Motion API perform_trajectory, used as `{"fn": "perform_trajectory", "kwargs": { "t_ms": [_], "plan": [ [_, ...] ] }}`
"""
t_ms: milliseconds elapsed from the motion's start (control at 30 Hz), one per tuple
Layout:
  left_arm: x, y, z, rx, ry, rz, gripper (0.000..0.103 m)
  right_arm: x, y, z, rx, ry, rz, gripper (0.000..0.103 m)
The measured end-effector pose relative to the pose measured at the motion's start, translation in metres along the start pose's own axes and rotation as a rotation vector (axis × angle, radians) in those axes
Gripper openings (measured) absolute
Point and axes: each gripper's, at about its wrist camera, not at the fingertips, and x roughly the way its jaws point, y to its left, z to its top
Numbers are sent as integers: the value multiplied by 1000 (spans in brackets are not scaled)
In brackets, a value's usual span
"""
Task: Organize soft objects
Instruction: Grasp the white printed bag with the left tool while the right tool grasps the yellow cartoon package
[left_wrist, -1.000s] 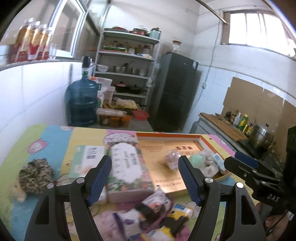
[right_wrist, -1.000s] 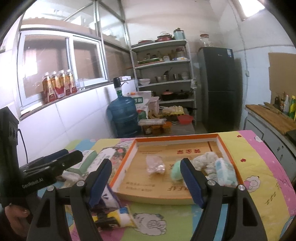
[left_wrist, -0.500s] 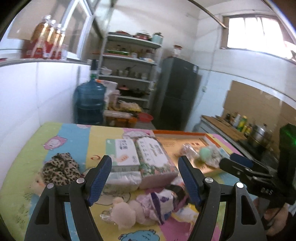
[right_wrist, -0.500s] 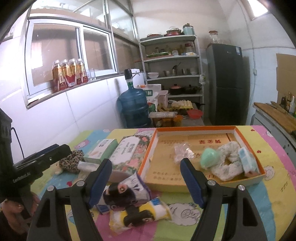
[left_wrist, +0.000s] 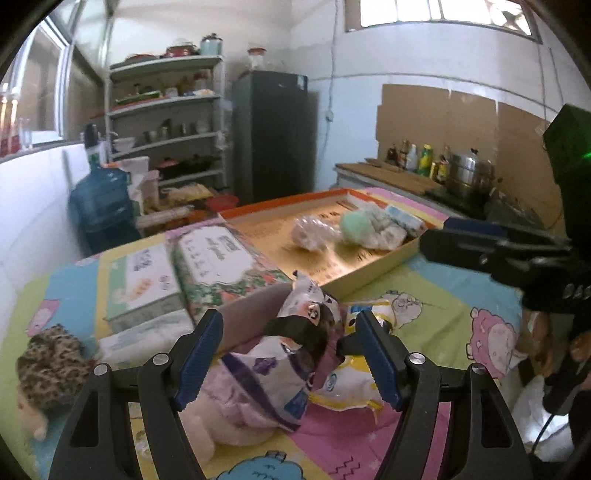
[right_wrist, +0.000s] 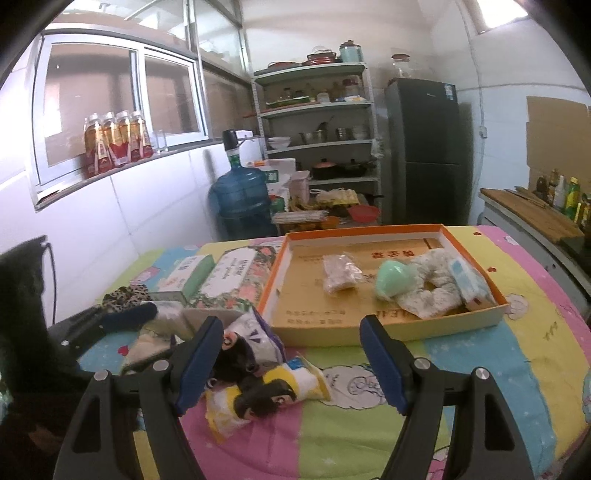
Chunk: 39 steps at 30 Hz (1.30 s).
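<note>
My left gripper (left_wrist: 288, 347) is open and low over a purple-and-white packaged soft item (left_wrist: 295, 347), which lies between its fingers. A yellow packaged item (left_wrist: 354, 384) lies just right of it. My right gripper (right_wrist: 291, 350) is open and empty above the mat, with the purple pack (right_wrist: 255, 343) and the yellow pack (right_wrist: 266, 395) by its left finger. The orange-rimmed tray (right_wrist: 373, 332) holds a clear bag (right_wrist: 338, 277), a green ball (right_wrist: 393, 282), a white scrunchie (right_wrist: 432, 291) and a blue-white pack (right_wrist: 467, 280).
Two tissue packs (right_wrist: 236, 280) (right_wrist: 188, 275) lie left of the tray. A leopard-print plush (left_wrist: 51, 365) and a pale plush (left_wrist: 221, 417) sit at the left. The table has a colourful cartoon mat (right_wrist: 480, 369). A water jug (right_wrist: 240, 199), shelves and fridge stand behind.
My left gripper has dropped and swung right, closing in on the purple pack, which now sits between its fingers. My right gripper has pulled back a little.
</note>
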Motion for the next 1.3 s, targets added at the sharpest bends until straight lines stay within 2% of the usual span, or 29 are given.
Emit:
{"fn": "perform_trajectory", "kwargs": {
  "t_ms": [133, 300, 333, 400, 500, 567, 767, 967, 1167, 1300],
  "plan": [
    [20, 1, 1, 20, 53, -28, 75, -1, -7, -2, 13, 1, -7, 76],
    [39, -1, -3, 52, 108, -38, 67, 3, -14, -7, 30, 16, -2, 76],
    [40, -1, -3, 51, 110, -43, 65, 4, -15, -8, 32, 19, -2, 76],
    [41, 0, -2, 46, 108, -59, 51, 5, -16, -9, 37, 25, -2, 76],
    [44, 3, -2, 34, 113, -66, 44, 7, -18, -11, 47, 33, 3, 76],
    [43, 2, -2, 31, 109, -73, 44, 9, -19, -12, 49, 37, 8, 76],
    [33, -1, -5, 31, 82, -63, 40, 14, -18, -17, 58, 56, 25, 76],
    [7, 4, -1, -19, 15, -57, 40, 15, -17, -20, 66, 65, 40, 76],
    [-27, 14, 8, -62, -71, 1, 40, 21, -10, -28, 75, 107, 76, 76],
    [-40, 21, 8, -83, -96, 20, 40, 29, -1, -38, 98, 155, 113, 76]
  ]
}}
